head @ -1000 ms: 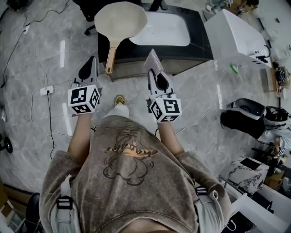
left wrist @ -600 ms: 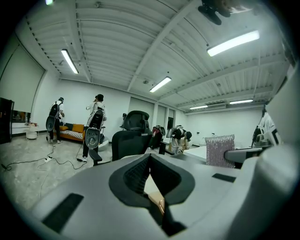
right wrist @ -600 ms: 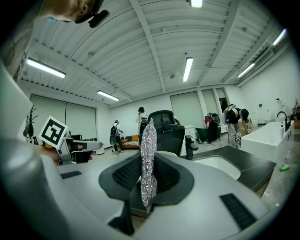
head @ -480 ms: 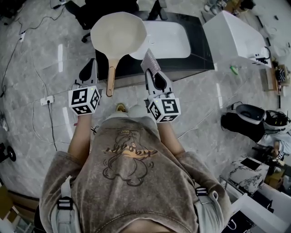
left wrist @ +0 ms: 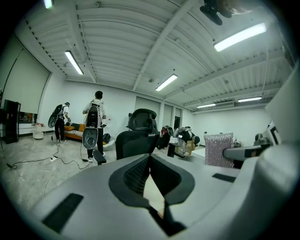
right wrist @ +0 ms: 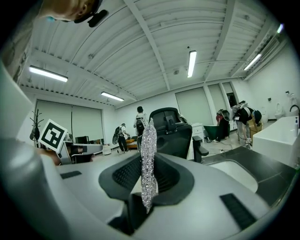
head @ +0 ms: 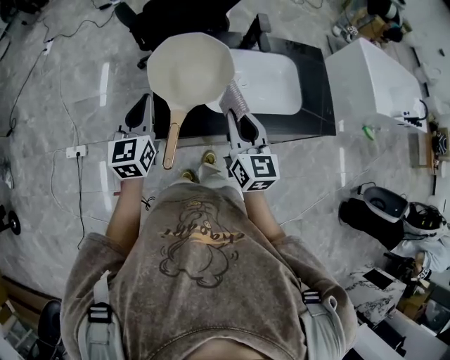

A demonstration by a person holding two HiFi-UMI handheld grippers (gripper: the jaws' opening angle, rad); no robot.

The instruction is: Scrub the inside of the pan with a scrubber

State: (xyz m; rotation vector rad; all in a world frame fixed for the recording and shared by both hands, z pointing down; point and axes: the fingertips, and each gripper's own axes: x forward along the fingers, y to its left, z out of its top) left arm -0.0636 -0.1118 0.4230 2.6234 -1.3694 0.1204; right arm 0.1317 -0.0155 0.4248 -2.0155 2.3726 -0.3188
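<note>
A cream pan (head: 190, 69) with a wooden handle (head: 172, 137) lies on the black counter (head: 313, 84), partly over the white sink (head: 271, 81). Its handle sticks out past the front edge toward me. My left gripper (head: 144, 107) hovers just left of the handle, apart from it, shut with nothing between its jaws (left wrist: 149, 157). My right gripper (head: 239, 121) is right of the handle, at the counter's front edge. It is shut on a silver glittery scrubber (head: 235, 97) that stands upright between the pads (right wrist: 149, 161). The scrubber (left wrist: 218, 150) also shows in the left gripper view.
A white boxy unit (head: 373, 77) stands right of the counter, and a black office chair (head: 176, 14) behind it. A power strip (head: 74, 151) with cables lies on the marble floor at left. People with backpacks (left wrist: 93, 126) stand far across the room.
The counter and pan have come nearer as the person stepped forward. Both grippers now flank the pan's handle at the counter's edge. Their jaws have not changed.
</note>
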